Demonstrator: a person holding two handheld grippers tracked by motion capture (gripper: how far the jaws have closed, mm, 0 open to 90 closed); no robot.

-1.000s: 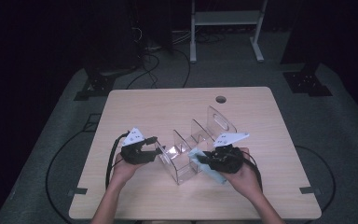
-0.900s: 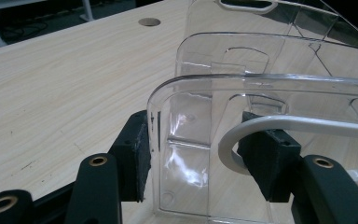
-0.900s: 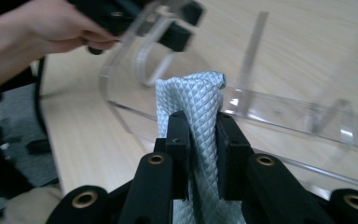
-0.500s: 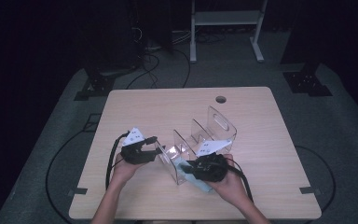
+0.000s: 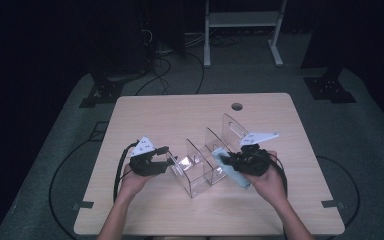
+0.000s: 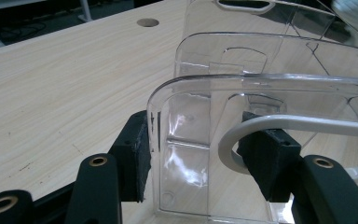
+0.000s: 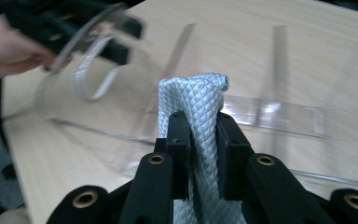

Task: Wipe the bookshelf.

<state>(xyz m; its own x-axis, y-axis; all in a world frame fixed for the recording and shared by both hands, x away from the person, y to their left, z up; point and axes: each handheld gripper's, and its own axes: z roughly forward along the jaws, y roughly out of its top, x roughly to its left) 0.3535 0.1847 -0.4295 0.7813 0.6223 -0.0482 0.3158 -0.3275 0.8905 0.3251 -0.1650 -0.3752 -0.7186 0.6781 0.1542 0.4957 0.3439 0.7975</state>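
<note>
The right gripper [image 7: 199,154], at the bottom centre of its own view, is clenched on a folded pale cloth [image 7: 193,100] with a diamond weave, the fabric bunched upright between the jaws. In the high view that gripper [image 5: 230,162] sits right of centre, with the cloth [image 5: 228,167] pressed against the clear acrylic rack [image 5: 200,165] at mid-table. The left gripper [image 6: 205,154] grasps the nearest end panel of the rack, one pad outside the wall and the other behind it, low in its view; a white curved band [image 6: 270,123] lies against the far pad.

The step in hand looks like wiping the rack: one hand steadies it while the other brings the cloth to a divider. The next move calls for firm cloth contact along the panel while the left grip keeps the light rack from sliding on the wooden table [image 5: 145,115].

Hard to make out: the rack's clear walls blur into the wood, and motion smear in the upper left of the right gripper view hides its edge. What the white band is I cannot tell
</note>
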